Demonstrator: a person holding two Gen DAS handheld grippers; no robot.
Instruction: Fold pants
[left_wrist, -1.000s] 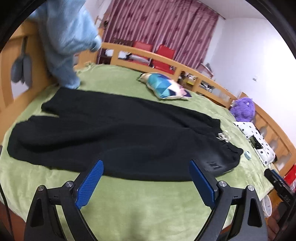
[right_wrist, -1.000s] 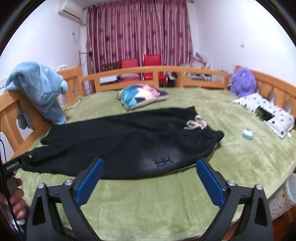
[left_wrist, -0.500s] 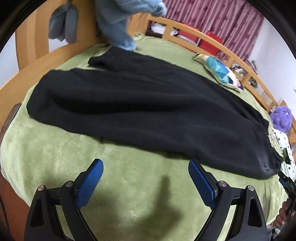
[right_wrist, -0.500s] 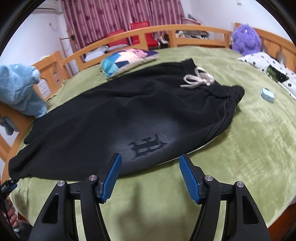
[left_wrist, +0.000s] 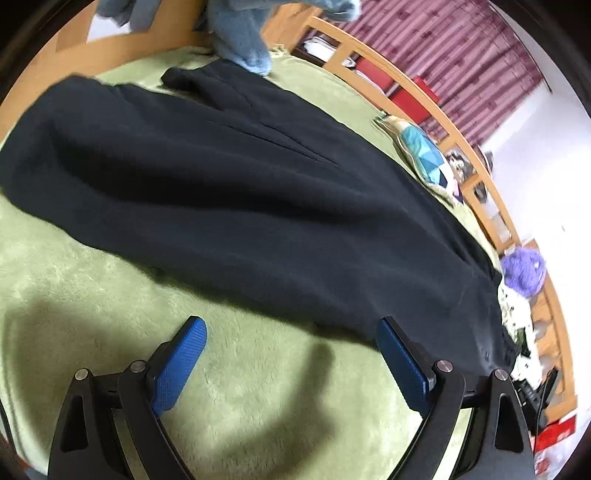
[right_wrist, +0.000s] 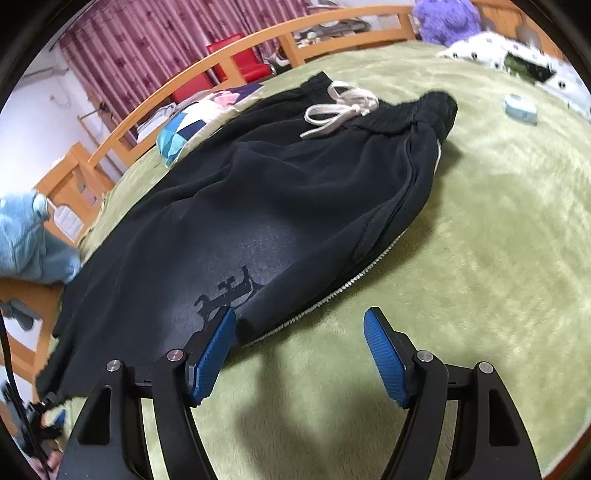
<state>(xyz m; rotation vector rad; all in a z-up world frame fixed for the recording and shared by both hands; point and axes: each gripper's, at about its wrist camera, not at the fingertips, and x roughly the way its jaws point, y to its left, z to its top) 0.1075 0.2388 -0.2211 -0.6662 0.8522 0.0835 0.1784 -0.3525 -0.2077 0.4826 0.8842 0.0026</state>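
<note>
While nothing is gripped yet, fields as follows:
pants: black sweatpants (left_wrist: 258, 206) lie spread flat across the green blanket (left_wrist: 258, 398), full length, unfolded; legs run toward the wooden bed rail (left_wrist: 74, 62), waistband sits at the other end.
waistband: ribbed, with a white drawstring (right_wrist: 338, 109) tied on top; a dark logo (right_wrist: 229, 291) is printed below the hip.
handling: looks like thick fleece, soft and limp, some weight. It should drape and sag when lifted and won't hold an edge; unlikely to slip on the fuzzy blanket, more likely to drag it. Not fragile.
where to grip: judged best at the near side seam, one pinch by the hip and one down the leg, catching both layers so the near leg can fold over the far one.
left gripper (left_wrist: 291, 334): fingers spread wide, empty, hovering over blanket just short of the near leg edge.
right gripper (right_wrist: 299, 325): jaws have just been closing then reopening a little, now moderately apart, nothing clamped; the left pad overlaps the hem edge by the logo, contact unclear.
surroundings: patterned pillow (right_wrist: 192, 125), blue plush (right_wrist: 26, 236), purple plush (left_wrist: 522, 271), small teal case (right_wrist: 519, 107).
risk: pinching the top layer only.
</note>
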